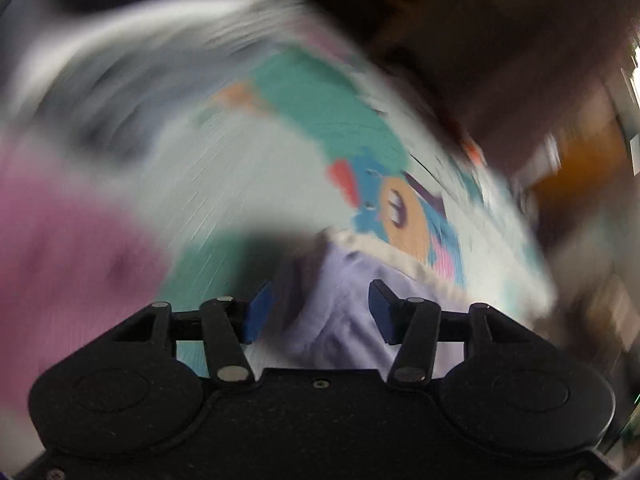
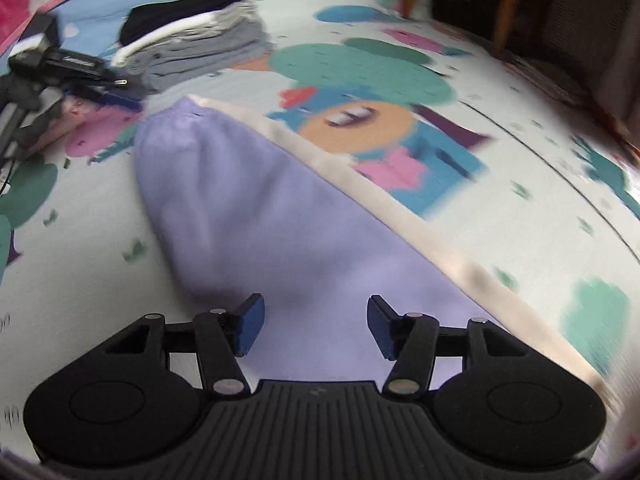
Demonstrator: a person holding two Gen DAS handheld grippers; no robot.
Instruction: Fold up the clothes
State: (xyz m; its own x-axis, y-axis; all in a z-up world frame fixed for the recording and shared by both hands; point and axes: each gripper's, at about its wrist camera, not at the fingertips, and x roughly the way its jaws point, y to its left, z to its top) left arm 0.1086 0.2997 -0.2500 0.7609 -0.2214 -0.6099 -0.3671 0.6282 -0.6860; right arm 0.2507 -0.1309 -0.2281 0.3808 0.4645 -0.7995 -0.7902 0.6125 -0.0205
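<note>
left wrist view: blurred; left gripper (image 1: pixel 320 314) jaws apart, lavender garment (image 1: pixel 344 320) lies between and under them, not pinched | right wrist view: right gripper (image 2: pixel 316 326) jaws apart over the garment's near end; long axis runs away up-left on the bed (image 2: pixel 520 184); folded stack (image 2: pixel 200 48) and tripod (image 2: pixel 36 80) beyond at far-left corner, nothing blocks.

1. garment (image 2: pixel 248 208) spread flat on printed mat (image 2: pixel 500 152), running from near edge toward far left.
2. stack of folded clothes (image 2: pixel 200 48) on mat beyond garment's far end.
3. tripod (image 2: pixel 36 80) left of stack.
4. possibly chair legs (image 2: pixel 500 8) past mat's far edge.
</note>
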